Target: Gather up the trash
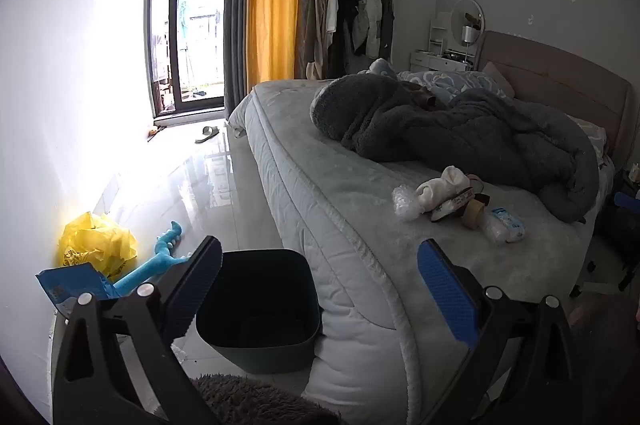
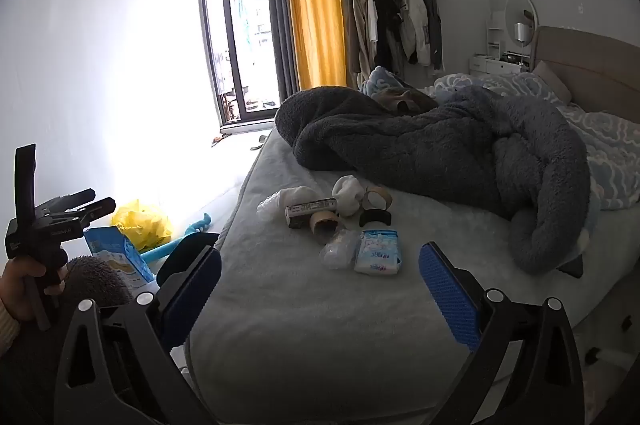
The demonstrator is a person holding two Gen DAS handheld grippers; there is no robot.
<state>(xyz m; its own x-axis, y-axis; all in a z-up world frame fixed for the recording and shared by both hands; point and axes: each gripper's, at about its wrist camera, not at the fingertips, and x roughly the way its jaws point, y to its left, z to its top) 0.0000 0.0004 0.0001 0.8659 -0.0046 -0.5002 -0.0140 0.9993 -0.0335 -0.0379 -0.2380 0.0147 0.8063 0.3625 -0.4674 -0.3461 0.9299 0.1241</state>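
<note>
A pile of trash lies on the bed [image 2: 304,305]: a tissue pack [image 2: 378,250], clear plastic wrap [image 2: 338,247], cardboard tape rolls [image 2: 326,223], a dark tube [image 2: 310,209] and white socks or tissue [image 2: 348,191]. The pile also shows in the left wrist view [image 1: 456,199]. A dark bin [image 1: 258,309] stands on the floor beside the bed. My left gripper [image 1: 320,289] is open and empty above the bin and the bed corner. My right gripper [image 2: 320,293] is open and empty over the bed, short of the pile.
A grey fleece blanket [image 2: 440,149] is heaped behind the pile. On the floor by the wall lie a yellow bag [image 1: 98,243], a blue carton [image 1: 68,283] and a blue toy [image 1: 160,261]. A clothes rack [image 1: 352,17] stands at the back.
</note>
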